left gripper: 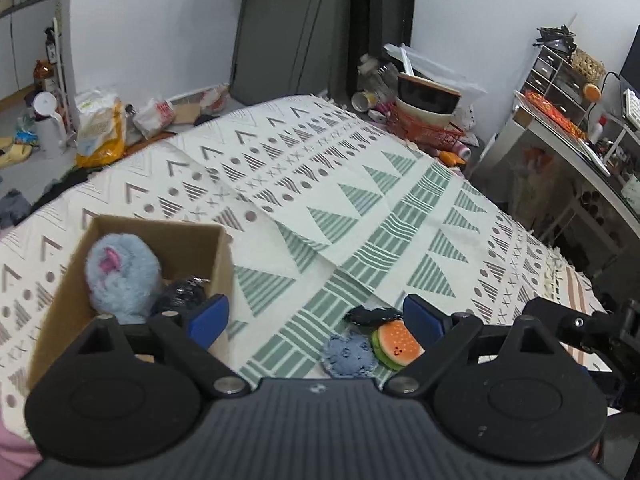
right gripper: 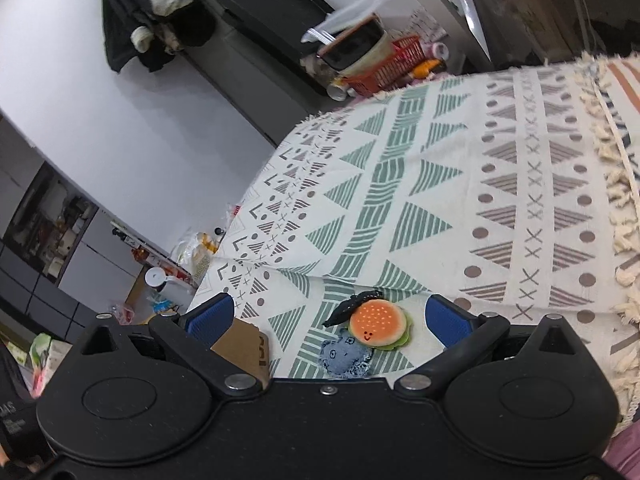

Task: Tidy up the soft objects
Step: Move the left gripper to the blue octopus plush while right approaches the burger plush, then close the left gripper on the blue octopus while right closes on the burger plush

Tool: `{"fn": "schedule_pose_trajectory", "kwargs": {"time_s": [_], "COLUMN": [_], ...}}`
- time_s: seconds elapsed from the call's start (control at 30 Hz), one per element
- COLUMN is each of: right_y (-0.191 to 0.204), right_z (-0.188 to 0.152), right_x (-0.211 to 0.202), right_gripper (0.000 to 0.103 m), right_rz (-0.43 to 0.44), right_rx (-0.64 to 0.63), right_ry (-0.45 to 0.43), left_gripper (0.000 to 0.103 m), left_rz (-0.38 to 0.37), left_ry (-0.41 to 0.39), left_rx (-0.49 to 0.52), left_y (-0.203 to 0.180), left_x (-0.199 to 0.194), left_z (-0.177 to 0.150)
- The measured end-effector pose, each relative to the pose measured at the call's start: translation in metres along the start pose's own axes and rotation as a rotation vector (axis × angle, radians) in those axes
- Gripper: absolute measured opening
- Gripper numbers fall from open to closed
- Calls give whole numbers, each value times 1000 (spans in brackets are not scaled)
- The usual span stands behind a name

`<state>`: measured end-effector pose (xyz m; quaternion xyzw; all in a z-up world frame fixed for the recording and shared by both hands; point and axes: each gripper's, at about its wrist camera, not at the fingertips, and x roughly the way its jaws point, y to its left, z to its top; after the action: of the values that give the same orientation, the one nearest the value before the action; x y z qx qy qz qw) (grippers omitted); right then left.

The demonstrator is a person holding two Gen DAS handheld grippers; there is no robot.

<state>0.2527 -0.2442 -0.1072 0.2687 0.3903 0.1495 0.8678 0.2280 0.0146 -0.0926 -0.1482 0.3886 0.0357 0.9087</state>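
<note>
The left gripper [left gripper: 316, 322], black with blue finger pads, stands wide apart and holds nothing. Just ahead of it and toward its right finger lie three soft toys on the cream cloth with green and grey triangle patterns [left gripper: 360, 208]: a squishy orange burger toy with a smiley face [left gripper: 396, 343], a flat blue denim-like fuzzy patch [left gripper: 348, 356] touching it on the left, and a small black soft piece [left gripper: 372, 315] just beyond both. Behind the left finger sits an open brown cardboard box [left gripper: 120, 240] containing a fluffy pale-blue plush ball with a pink spot [left gripper: 120, 276] and a dark shiny bundle [left gripper: 182, 294] beside it.

The right gripper [right gripper: 330, 320] is likewise spread wide and empty, with the burger toy [right gripper: 376, 326], blue patch [right gripper: 346, 356] and black piece [right gripper: 352, 306] between its fingers, nearer the right one. A corner of the cardboard box [right gripper: 244, 344] shows by its left finger.
</note>
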Motion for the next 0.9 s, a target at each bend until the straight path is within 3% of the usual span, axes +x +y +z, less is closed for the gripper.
{"fn": "schedule_pose_trajectory", "kwargs": {"time_s": [0.27, 0.57, 0.7, 0.8, 0.9], "right_y": [-8, -32, -48, -54, -57], "right_z": [3, 0, -2, -5, -6], "right_x": [19, 58, 81, 95, 107], "right_gripper": [103, 102, 83, 77, 71], "right_rz": [-6, -22, -8, 1, 12], "right_rx": [15, 73, 149, 173, 181], "right_ry": [29, 137, 203, 241, 260], "left_gripper": [93, 92, 84, 71, 69], "left_rz": [-11, -41, -49, -64, -51], "left_ry": [42, 131, 175, 216, 254], "left_rx": [34, -5, -39, -69, -76], "left_y": [-16, -18, -16, -13, -11], "left_x": [34, 82, 104, 121, 135], "left_z": [-10, -24, -31, -35, -39]}}
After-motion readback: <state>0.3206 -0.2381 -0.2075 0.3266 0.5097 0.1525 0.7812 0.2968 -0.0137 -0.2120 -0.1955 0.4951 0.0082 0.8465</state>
